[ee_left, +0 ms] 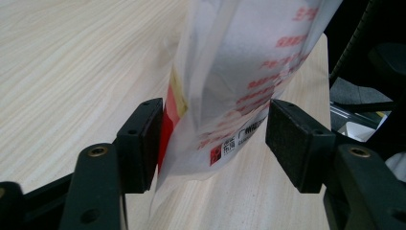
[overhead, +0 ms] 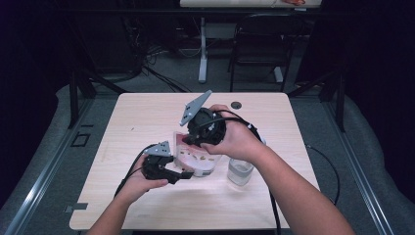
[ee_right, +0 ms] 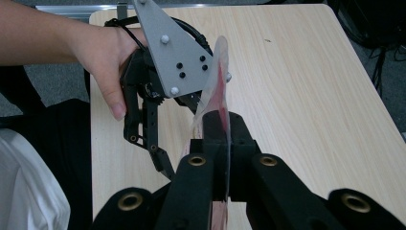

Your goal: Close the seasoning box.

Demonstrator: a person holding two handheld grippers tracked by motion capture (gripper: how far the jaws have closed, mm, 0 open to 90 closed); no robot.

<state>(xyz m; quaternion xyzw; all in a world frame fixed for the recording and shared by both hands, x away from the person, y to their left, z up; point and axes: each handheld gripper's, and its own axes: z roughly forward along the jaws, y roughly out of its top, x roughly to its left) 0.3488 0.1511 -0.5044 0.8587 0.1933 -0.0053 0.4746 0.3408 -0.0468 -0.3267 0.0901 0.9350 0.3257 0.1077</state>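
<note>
A clear plastic bag point(overhead: 198, 157) with red print stands on the wooden table point(overhead: 147, 112) between both hands. My right gripper point(overhead: 186, 141) comes down from above, shut on the bag's upper edge. In the right gripper view the thin film point(ee_right: 218, 81) runs pinched between the two closed jaws of that gripper point(ee_right: 221, 129). My left gripper point(overhead: 186, 172) lies low at the bag's near left corner. In the left gripper view the bag point(ee_left: 239, 72) sits between the wide jaws of that gripper point(ee_left: 213, 139). The left pad point(ee_left: 143, 139) rests against the red edge and the right pad point(ee_left: 294, 139) stands beside it, not pressing.
A small clear container point(overhead: 240, 171) stands just right of the bag, under the right wrist. Cables trail from both grippers toward the near table edge. A dark grommet point(overhead: 236, 105) marks the far side, and a chair point(overhead: 259, 39) stands beyond the table.
</note>
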